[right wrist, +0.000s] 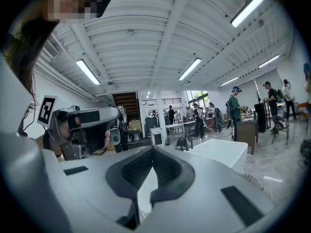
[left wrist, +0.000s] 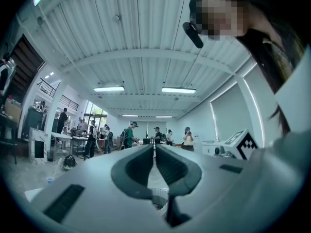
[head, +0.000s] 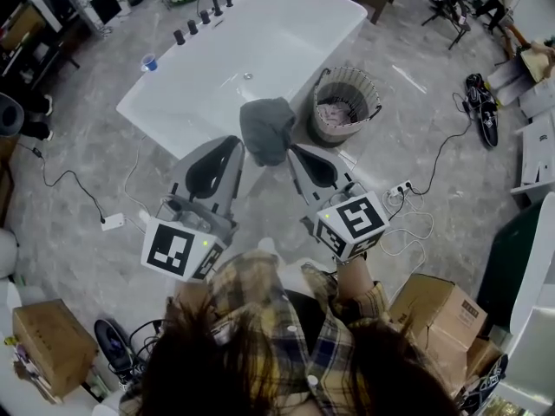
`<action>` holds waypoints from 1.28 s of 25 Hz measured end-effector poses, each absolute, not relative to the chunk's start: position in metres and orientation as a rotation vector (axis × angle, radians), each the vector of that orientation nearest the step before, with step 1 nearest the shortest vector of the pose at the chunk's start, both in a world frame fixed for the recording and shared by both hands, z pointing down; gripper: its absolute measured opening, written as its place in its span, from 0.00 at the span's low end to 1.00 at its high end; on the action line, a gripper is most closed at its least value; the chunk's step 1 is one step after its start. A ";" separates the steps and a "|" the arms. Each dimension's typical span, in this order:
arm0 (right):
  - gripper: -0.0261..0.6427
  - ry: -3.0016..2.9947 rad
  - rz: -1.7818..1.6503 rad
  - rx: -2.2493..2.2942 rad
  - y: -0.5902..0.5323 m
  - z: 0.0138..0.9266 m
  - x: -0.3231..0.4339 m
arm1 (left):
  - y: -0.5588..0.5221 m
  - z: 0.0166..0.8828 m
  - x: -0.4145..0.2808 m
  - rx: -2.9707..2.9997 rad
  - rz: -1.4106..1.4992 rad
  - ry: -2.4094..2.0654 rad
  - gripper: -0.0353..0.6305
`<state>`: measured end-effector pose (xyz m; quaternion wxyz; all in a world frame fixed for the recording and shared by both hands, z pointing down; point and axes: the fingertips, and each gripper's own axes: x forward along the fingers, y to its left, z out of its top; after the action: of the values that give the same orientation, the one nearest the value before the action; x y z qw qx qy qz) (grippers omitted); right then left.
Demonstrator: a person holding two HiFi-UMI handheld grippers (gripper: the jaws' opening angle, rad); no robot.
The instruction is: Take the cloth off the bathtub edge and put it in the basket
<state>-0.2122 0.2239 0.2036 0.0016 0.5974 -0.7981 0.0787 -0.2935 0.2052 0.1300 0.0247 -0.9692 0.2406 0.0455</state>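
Partly hidden under the crumpled grey cloth (head: 266,128) is the near rim of the white rectangular bathtub (head: 260,42), which runs from upper centre to middle left of the head view. The cloth hangs over that rim at frame centre. Just right of it, on the grey floor by the tub's corner, stands the round woven grey basket (head: 334,130). Something pale lies inside, too small to make out.

The left gripper (head: 234,143) and the right gripper (head: 295,152) point up at the cloth, one on each side of its lower end. Whether either touches it cannot be told from above. In the left gripper view (left wrist: 154,148) and the right gripper view (right wrist: 152,150), each pair of fingers is pressed together with nothing between. The grippers' pale bodies fill the lower half of those views and block the cloth.

Dark hair and a plaid shirt at the bottom of the head view cover the person's hands. A row of black taps (head: 204,14) and a small blue cup (head: 149,61) sit at the tub's upper-left rim. A white power strip (head: 401,187) with cables lies right of centre, and a brown cardboard box (head: 438,315) is cut off behind the shoulder.
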 end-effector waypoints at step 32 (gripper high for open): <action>0.06 -2.475 0.356 1.639 0.029 0.232 -0.102 | 0.005 0.147 -0.206 -3.054 0.193 1.005 0.10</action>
<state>-0.1016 0.0289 0.2323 0.0759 0.5466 -0.8255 0.1188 -0.2058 0.0049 0.1472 -0.0397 -0.9474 0.3118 0.0600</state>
